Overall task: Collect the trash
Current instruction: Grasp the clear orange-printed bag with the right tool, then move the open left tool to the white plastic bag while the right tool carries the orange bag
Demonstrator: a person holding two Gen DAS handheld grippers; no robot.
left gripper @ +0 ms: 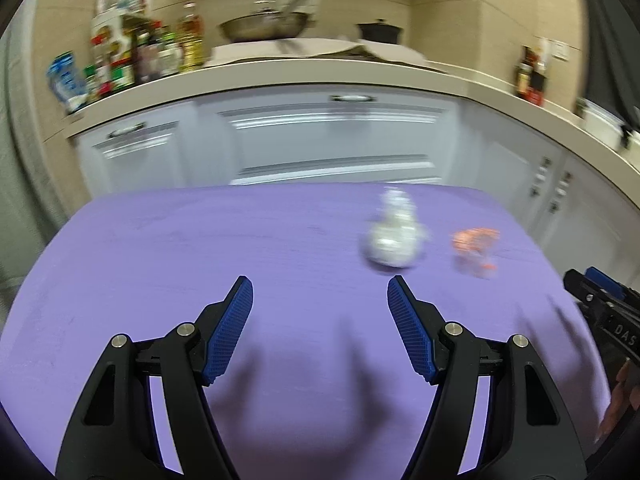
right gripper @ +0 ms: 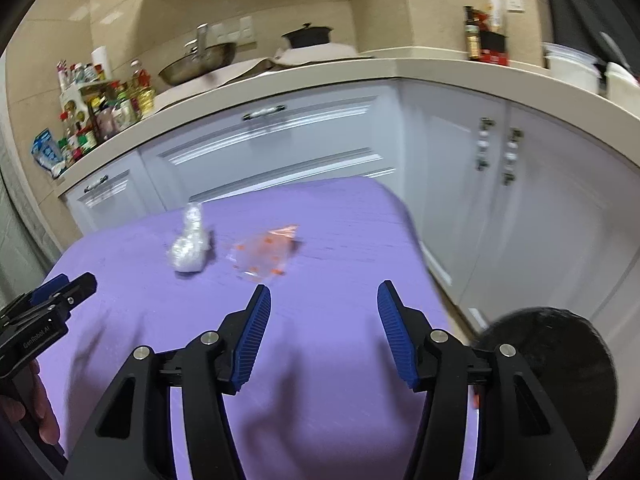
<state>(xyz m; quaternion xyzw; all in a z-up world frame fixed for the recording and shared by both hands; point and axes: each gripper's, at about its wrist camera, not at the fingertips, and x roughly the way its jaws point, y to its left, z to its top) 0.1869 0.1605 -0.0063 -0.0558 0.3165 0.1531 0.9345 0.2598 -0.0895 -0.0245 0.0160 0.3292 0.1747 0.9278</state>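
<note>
A crumpled white plastic bag (left gripper: 392,238) lies on the purple table (left gripper: 200,240), with a clear wrapper with orange print (left gripper: 474,246) to its right. My left gripper (left gripper: 320,300) is open and empty, short of the bag and a little to its left. In the right wrist view the bag (right gripper: 188,246) and wrapper (right gripper: 264,252) lie ahead and to the left of my right gripper (right gripper: 323,306), which is open and empty. The left gripper shows at that view's left edge (right gripper: 60,292). The right gripper shows at the left wrist view's right edge (left gripper: 592,292).
A black round bin (right gripper: 560,380) stands on the floor at the table's (right gripper: 340,220) right side. White kitchen cabinets (left gripper: 340,140) and a counter with bottles (left gripper: 120,60), a wok (left gripper: 264,24) and a pot stand behind the table.
</note>
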